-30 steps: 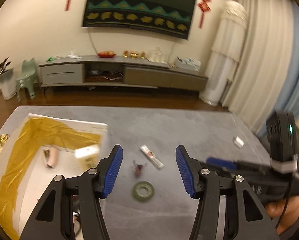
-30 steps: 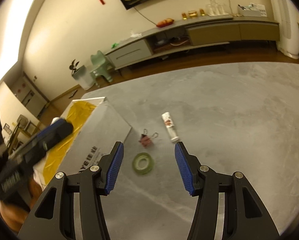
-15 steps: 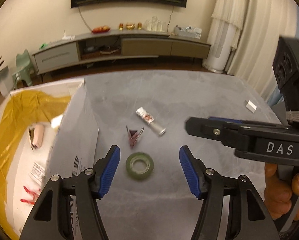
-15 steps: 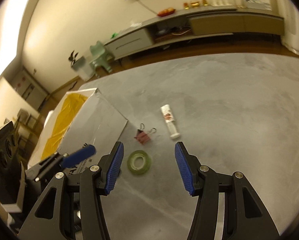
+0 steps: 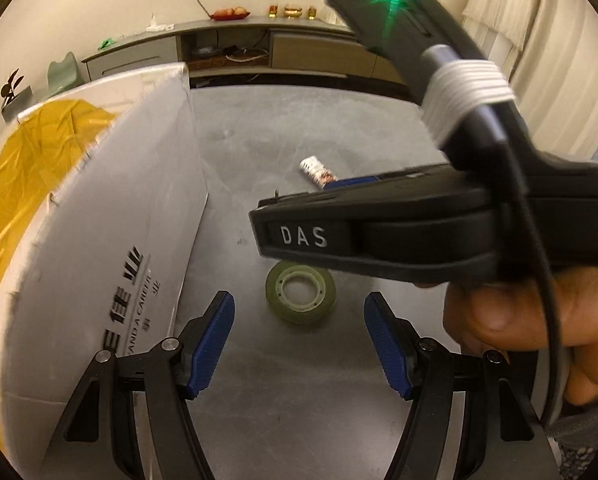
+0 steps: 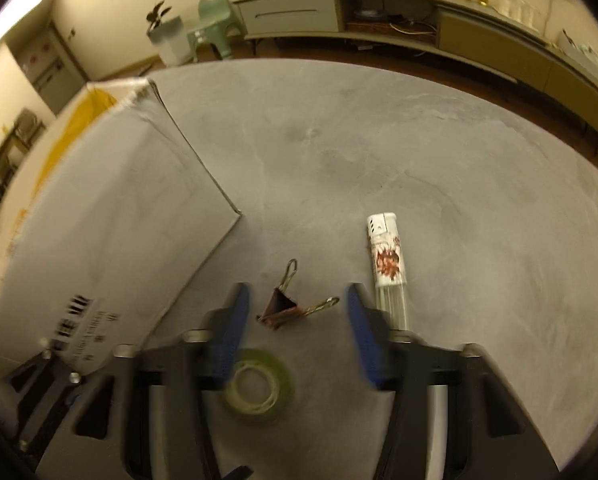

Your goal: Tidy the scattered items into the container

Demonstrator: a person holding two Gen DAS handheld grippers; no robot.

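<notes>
While both tongs gape, right tongs (image 6: 295,312) straddle the binder clip (image 6: 281,308).

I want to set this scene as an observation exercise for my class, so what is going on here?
A person is tidying small items off a grey table with a hand-held gripper in each hand. The left hand-held gripper is open, lined up on the green tape roll. The right hand-held gripper is open too, its fingers on either side of the binder clip. A lighter lies just beside it. None of the three is gripped yet. The yellow-lined box stands to the left.
</notes>
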